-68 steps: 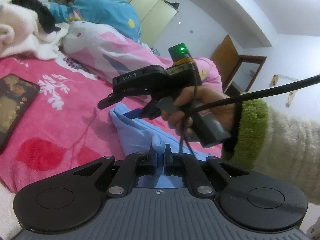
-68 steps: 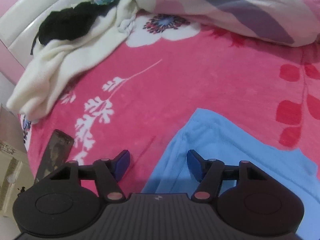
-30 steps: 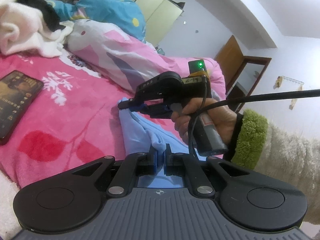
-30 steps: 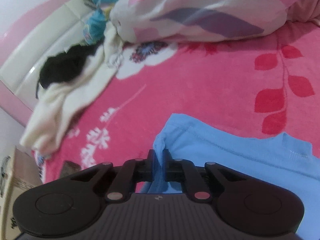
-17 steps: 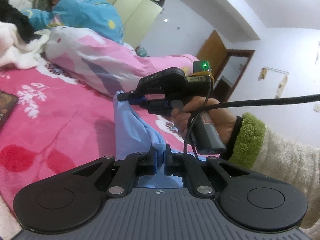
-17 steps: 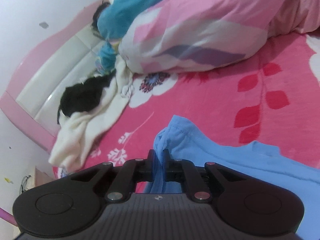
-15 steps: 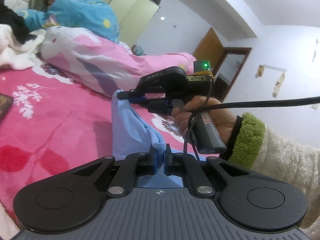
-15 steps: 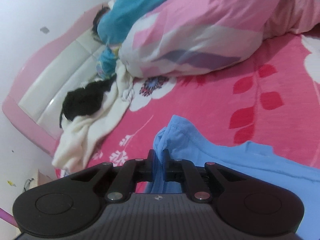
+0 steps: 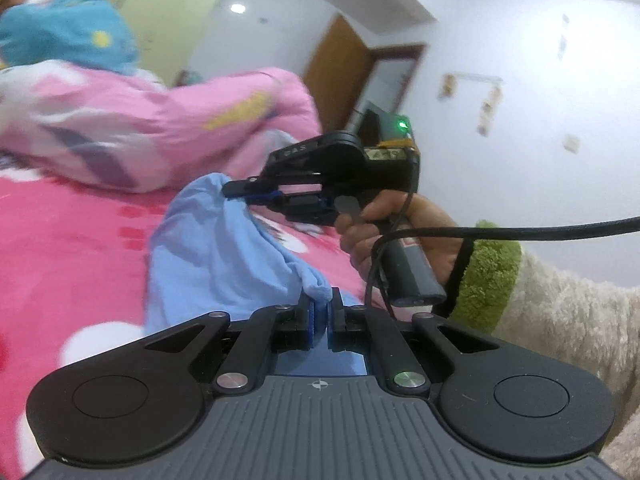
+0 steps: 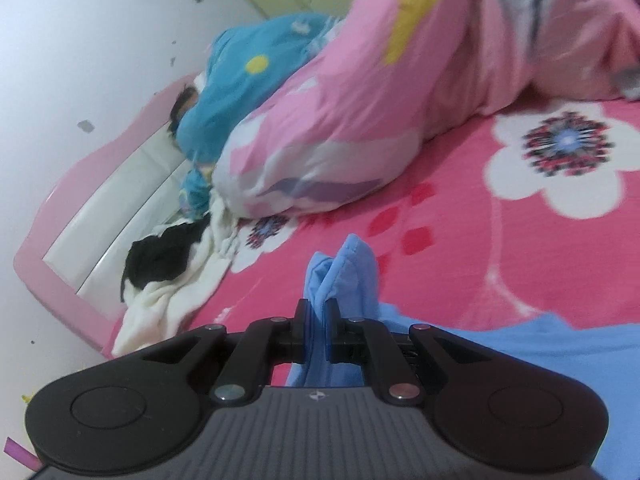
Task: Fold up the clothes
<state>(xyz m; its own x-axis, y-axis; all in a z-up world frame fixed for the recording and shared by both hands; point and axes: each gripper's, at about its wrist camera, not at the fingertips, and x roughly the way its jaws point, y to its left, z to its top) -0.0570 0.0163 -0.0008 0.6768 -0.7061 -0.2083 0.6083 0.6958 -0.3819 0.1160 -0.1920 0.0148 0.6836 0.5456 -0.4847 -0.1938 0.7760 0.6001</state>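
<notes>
shirt lifted higher | light blue, bunched, seemingly limp | left gripper, right gripper both clamp it

White walls; brown door standing open; pink headboard leaning on wall; green wardrobe behind bed.

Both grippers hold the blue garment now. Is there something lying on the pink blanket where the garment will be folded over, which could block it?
Nothing visible blocks it. The left gripper and right gripper are shut on the blue garment. The pink blanket near it is bare; the white and black clothes lie away by the headboard.
</notes>
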